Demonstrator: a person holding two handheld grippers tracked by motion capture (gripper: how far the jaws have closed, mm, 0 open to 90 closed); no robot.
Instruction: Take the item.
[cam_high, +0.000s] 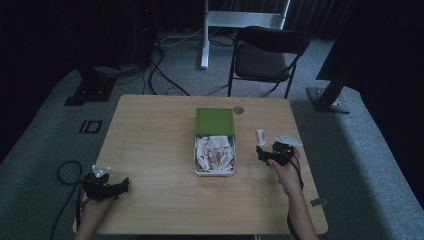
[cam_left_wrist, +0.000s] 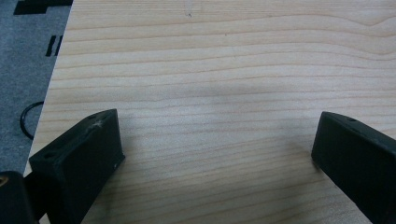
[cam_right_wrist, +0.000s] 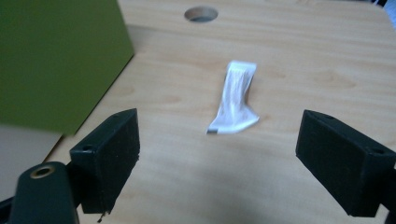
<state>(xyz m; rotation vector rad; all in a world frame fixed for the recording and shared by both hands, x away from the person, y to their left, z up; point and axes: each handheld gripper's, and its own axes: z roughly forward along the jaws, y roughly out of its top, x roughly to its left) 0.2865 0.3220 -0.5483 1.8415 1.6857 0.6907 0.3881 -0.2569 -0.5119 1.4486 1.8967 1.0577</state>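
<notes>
I log: grey carpet floor (cam_high: 45, 150); wooden table (cam_high: 150, 150); folding chair (cam_high: 267, 55) beyond it; green-lidded box (cam_high: 215, 142) of white packets at table centre; my left gripper (cam_high: 122, 186) and right gripper (cam_high: 261, 152), both released; one packet (cam_right_wrist: 235, 98) ahead of right jaws.

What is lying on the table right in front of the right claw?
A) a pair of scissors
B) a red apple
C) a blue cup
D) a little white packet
D: the right gripper view shows a little white packet lying flat on the wooden table between and ahead of the right claw, whose jaws stand wide apart; it also shows beside that claw in the high view.
</notes>
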